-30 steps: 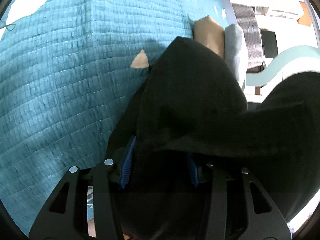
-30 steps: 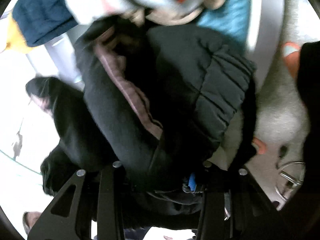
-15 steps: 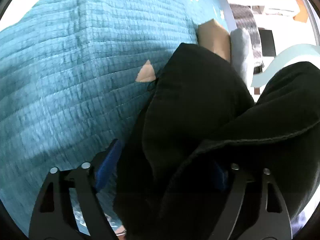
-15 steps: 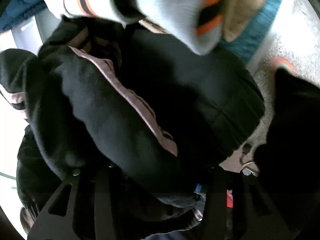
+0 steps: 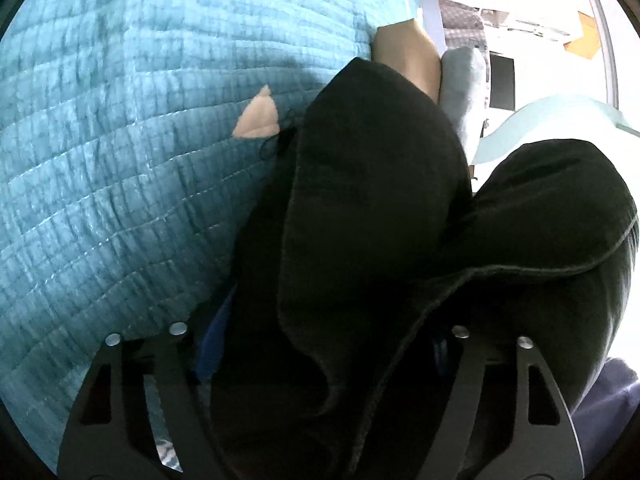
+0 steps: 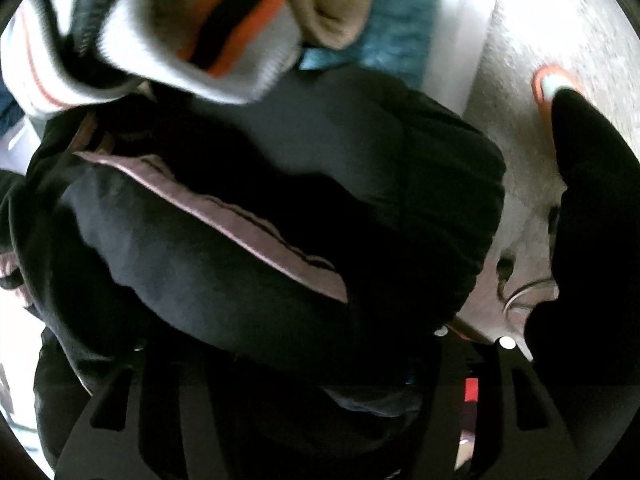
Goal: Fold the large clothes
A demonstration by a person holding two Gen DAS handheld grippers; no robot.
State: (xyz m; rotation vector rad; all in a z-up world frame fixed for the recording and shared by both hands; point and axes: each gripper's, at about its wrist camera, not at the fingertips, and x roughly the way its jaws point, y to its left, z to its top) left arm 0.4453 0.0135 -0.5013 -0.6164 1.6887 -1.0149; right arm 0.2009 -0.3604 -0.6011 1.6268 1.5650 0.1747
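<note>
left gripper clamps black garment, centre to lower right over teal quilt | right gripper jaws buried in the bunched fabric, state cannot tell | risk: thick wad slips, fold collapses, snags folded clothes at top

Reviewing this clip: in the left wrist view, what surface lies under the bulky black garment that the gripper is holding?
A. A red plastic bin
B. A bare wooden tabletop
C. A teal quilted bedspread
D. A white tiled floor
C: the bulky black garment, bunched between the fingers of the left gripper, hangs over a teal quilted bedspread that fills the left half of the view.
</note>
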